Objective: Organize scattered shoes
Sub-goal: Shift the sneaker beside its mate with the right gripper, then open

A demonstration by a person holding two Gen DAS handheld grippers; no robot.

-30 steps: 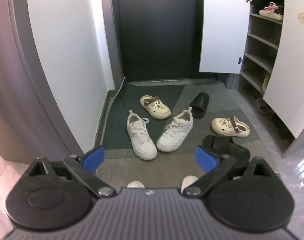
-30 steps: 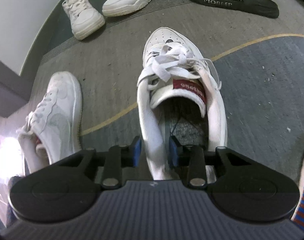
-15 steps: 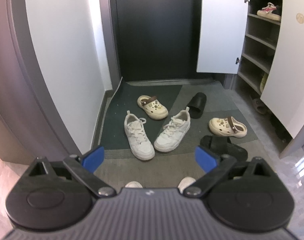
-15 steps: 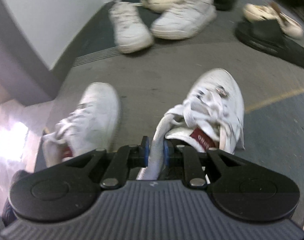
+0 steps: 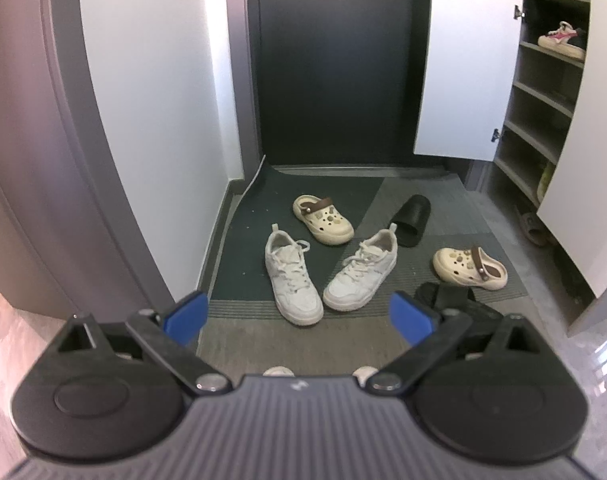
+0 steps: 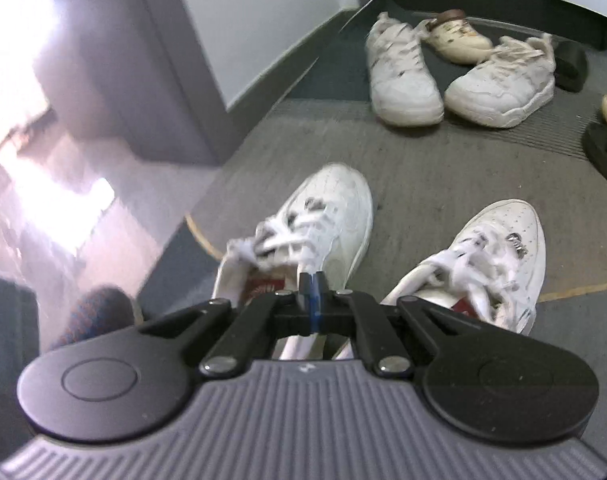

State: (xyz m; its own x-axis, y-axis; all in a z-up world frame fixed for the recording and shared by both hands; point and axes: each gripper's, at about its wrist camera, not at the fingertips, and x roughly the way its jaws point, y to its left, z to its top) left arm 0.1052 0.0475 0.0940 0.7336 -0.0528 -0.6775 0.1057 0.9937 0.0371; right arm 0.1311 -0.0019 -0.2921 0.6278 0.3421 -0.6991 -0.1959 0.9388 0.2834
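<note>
Shoes lay scattered over the entry mat (image 5: pixel 403 200) in front of the dark door (image 5: pixel 335 60); you had two white sneakers near you, the left sneaker (image 6: pixel 323 216) and the right sneaker (image 6: pixel 499 248), side by side with toes pointing away; your right gripper (image 6: pixel 311 292) was pinched fully together, its blue pads meeting, with nothing clearly between them, sitting over the collar of the left sneaker, though whether it touched the shoe you could not tell from the blur; your left gripper (image 5: pixel 297 316) hung wide apart and empty above the mat; farther on, a second white pair (image 5: pixel 327 270) sat toes toward you, angled into a V, almost touching at the toes; one cream clog (image 5: pixel 322 219) lay just behind them and another cream clog (image 5: pixel 469 268) well off to the right; a black slide (image 5: pixel 411 220) rested near the back, and another black slide (image 5: pixel 443 296) lay partly hidden behind your left gripper's right finger; the shoe cabinet (image 5: pixel 543 92) stood open at the right, a pink-and-white shoe (image 5: pixel 559 38) on an upper shelf.
</note>
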